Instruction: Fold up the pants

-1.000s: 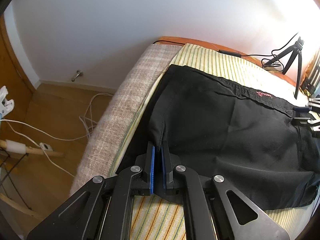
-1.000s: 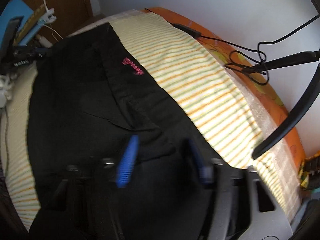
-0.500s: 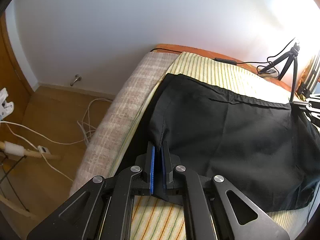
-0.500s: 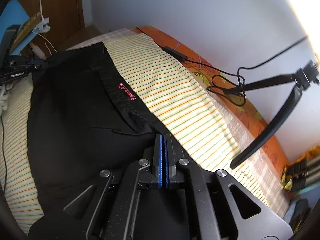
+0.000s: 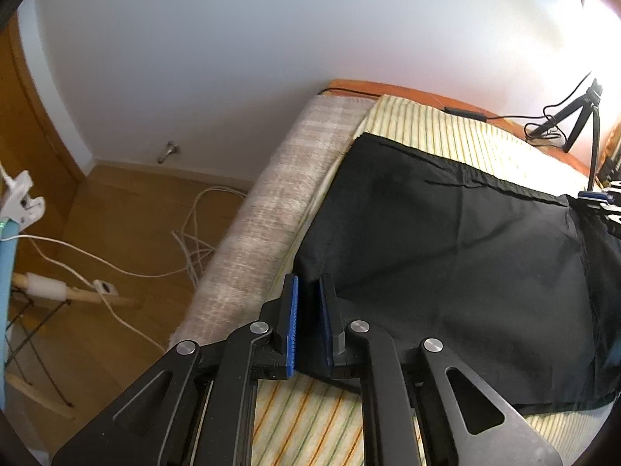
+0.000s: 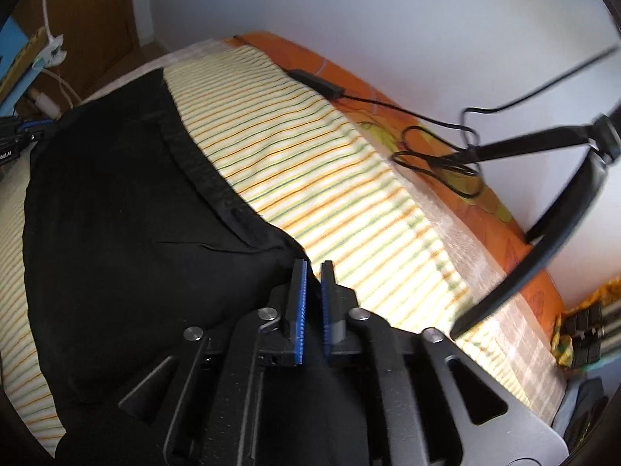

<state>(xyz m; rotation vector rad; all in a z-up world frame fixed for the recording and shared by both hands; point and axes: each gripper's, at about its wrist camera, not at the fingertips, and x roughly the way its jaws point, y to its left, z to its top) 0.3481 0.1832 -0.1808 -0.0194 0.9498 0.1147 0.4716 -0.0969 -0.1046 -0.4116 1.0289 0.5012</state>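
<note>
I see black pants (image 5: pixel 458 256) lying across a striped sheet (image 6: pixel 310 178) on a bed, flattened into a broad panel that looks already doubled over at least once. My left gripper (image 5: pixel 308 299) sits at one corner and my right gripper (image 6: pixel 313 283) at the waistband edge, each with its jaws parted only narrowly around a bit of black cloth, seemingly not pinching it. I judge one fold is laid down, with further folds still left.
</note>
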